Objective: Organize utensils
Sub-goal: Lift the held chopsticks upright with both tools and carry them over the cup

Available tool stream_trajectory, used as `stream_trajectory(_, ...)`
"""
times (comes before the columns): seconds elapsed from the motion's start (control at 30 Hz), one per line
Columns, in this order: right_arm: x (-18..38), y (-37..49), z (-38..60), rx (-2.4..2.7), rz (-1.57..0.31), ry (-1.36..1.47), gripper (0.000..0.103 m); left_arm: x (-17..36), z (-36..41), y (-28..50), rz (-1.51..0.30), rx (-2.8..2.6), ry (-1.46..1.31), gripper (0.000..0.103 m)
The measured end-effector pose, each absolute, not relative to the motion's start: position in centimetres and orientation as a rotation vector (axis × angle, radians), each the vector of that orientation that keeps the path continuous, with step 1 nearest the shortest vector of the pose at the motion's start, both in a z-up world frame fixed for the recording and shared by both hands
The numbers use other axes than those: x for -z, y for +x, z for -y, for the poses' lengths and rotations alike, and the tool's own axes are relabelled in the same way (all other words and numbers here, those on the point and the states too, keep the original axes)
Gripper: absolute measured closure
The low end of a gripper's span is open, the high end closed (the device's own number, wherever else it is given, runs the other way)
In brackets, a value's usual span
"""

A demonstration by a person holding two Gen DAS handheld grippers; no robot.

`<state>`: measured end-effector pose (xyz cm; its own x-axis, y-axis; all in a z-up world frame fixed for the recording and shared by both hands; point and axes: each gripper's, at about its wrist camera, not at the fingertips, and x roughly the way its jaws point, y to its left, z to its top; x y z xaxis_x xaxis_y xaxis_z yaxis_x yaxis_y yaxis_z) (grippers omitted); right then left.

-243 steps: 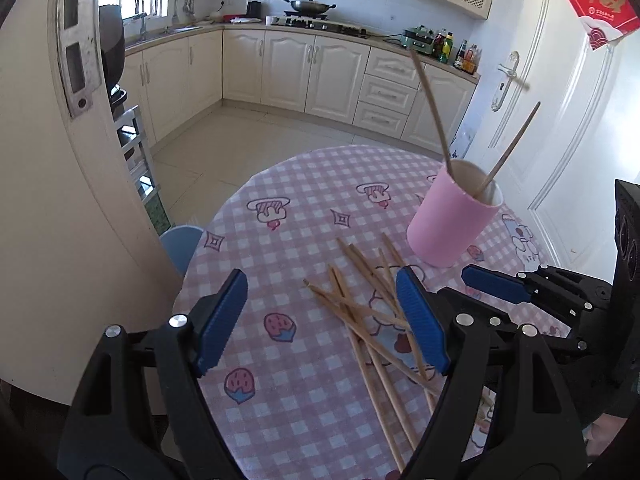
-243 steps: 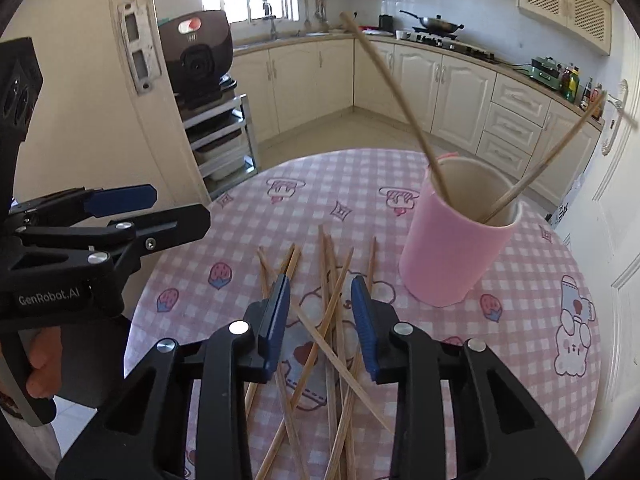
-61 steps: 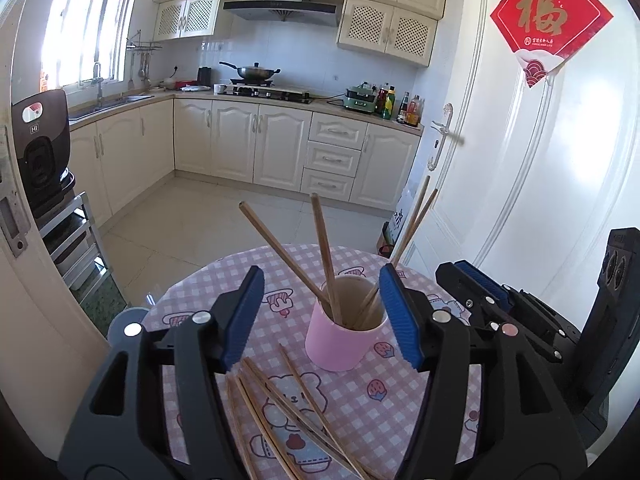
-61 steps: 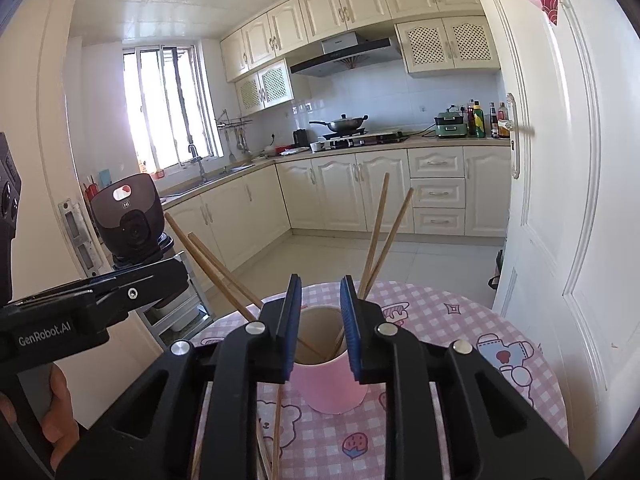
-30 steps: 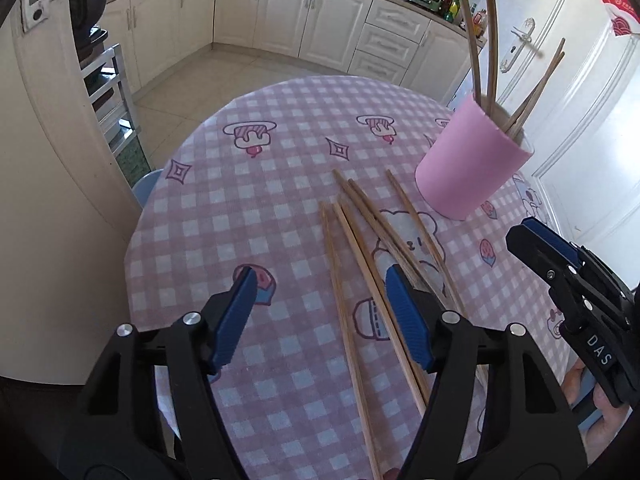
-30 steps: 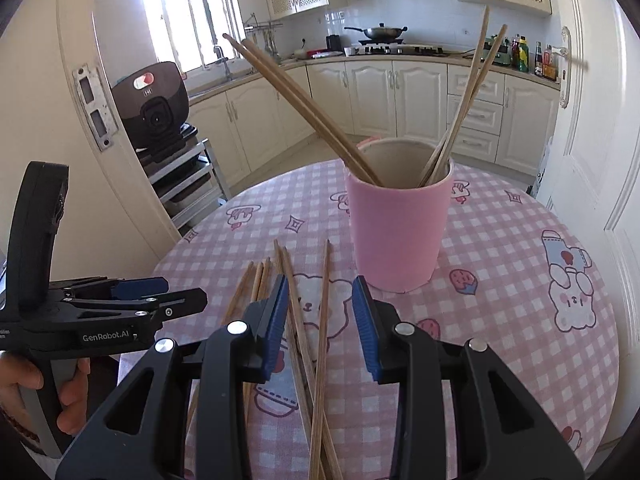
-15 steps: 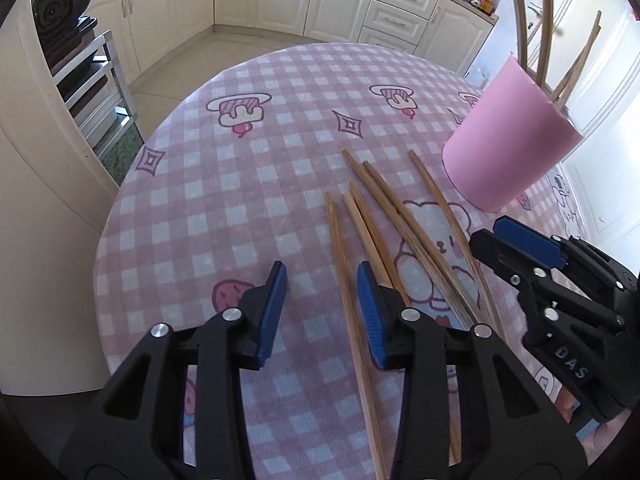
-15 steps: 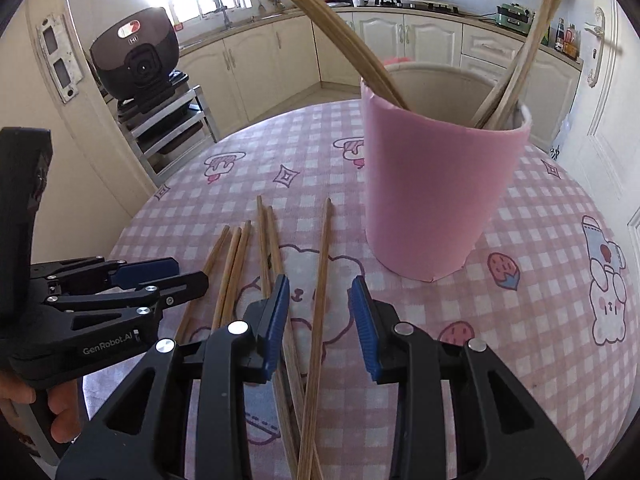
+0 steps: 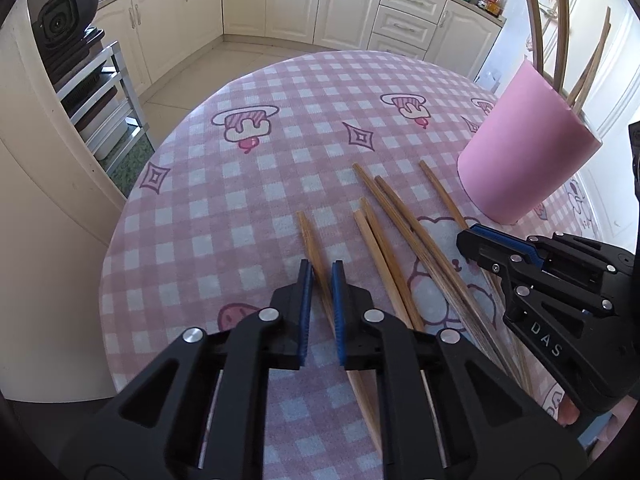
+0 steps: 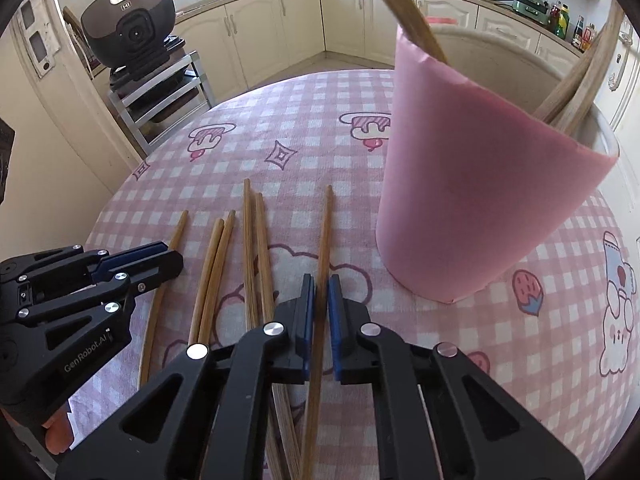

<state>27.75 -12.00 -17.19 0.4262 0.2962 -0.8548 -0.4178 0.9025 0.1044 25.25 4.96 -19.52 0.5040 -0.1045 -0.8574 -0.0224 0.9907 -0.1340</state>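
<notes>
Chopsticks are pinched singly by left tool [image 9: 320, 276] and right tool [image 10: 321, 285]; only the right view shows inside the cup [image 10: 480, 184].

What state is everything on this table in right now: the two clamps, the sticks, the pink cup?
left gripper: jaws nearly shut around the leftmost chopstick, which lies on the table.
right gripper: jaws nearly shut around the rightmost chopstick, also lying flat.
loose chopsticks: four more, flat on the cloth between those two.
pink cup: upright, holding several chopsticks that lean on its rim.
</notes>
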Motion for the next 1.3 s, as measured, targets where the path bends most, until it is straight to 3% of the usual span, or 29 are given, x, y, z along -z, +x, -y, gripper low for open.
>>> stream_trajectory(0.27,15.3,26.3,12.8,-0.507,-0.994,-0.058,0.098,17.4,-5.2,24.3,-0.993,0.107,-0.188,0.098)
stream_trajectory(0.77,6.4,20.6,15.5,-0.564,-0.767,0.003,0.098,7.4,-4.3,18.8,-0.761,0.203,-0.212,0.098)
stream_trajectory(1.3,1.9,16.9,18.6,-0.507,-0.598,0.012,0.098,2.4,-2.7,15.1,-0.591,0.264,-0.229,0.098)
